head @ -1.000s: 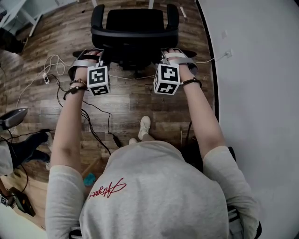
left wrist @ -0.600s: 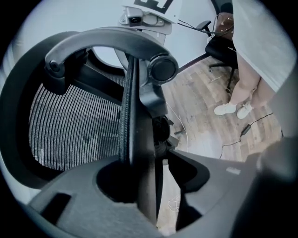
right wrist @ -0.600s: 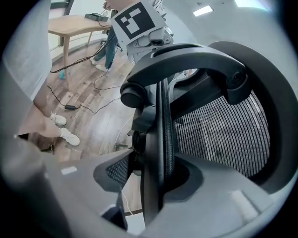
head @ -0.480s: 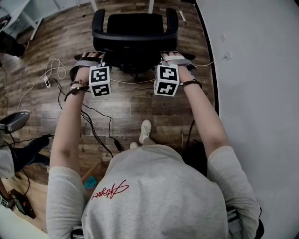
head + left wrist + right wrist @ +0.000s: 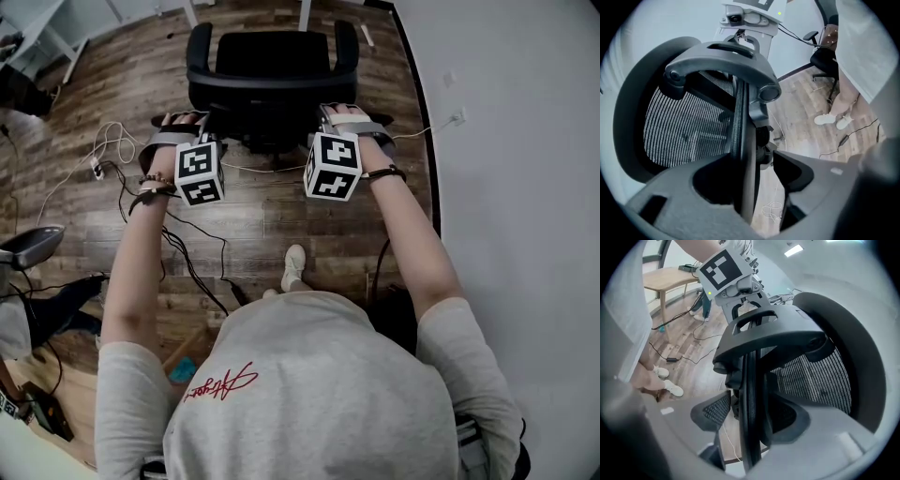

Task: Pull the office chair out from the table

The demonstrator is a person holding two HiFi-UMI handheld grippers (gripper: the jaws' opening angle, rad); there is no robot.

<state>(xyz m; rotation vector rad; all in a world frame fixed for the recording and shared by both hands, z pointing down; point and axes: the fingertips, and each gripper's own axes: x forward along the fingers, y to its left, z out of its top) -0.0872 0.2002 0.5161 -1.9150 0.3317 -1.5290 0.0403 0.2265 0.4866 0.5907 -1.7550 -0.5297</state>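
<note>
1. Release was judged to be the step in hand. The office chair [image 5: 272, 66] stood on the wood floor [image 5: 262, 211] with its seat fully uncovered and its backrest turned towards the person.
2. Two white legs [image 5: 190, 9] were seen at the top edge of the head view, beyond the chair. Whether they belonged to the table could not be told, and no tabletop was seen over the seat.
3. The left hand-held gripper [image 5: 750, 164] was found spread wide, its jaws having just been opening. The left edge of the backrest [image 5: 739, 117] stood between them, close against one jaw and clear of the other, so it was not pinched.
4. The right hand-held gripper [image 5: 751, 406] was likewise found spread, its jaws also having just been opening. The right edge of the backrest [image 5: 750, 380] stood in the gap, and no squeeze on it was seen.
5. From this lie of things, the pull itself was judged done or very nearly done, with only the letting go left.
6. For the next move, both hand-held grippers would need to be drawn straight back towards the person, along the line of their own jaws, until the tips cleared the backrest.
7. Care would be called for that no jaw hooked the frame or the mesh [image 5: 684, 131] on the way out, since a chair of this kind was expected to roll or swivel at a light touch.
8. Loose cables [image 5: 187, 253] were seen on the floor beside the person's feet, and these would have to be minded in any step backwards.
</note>
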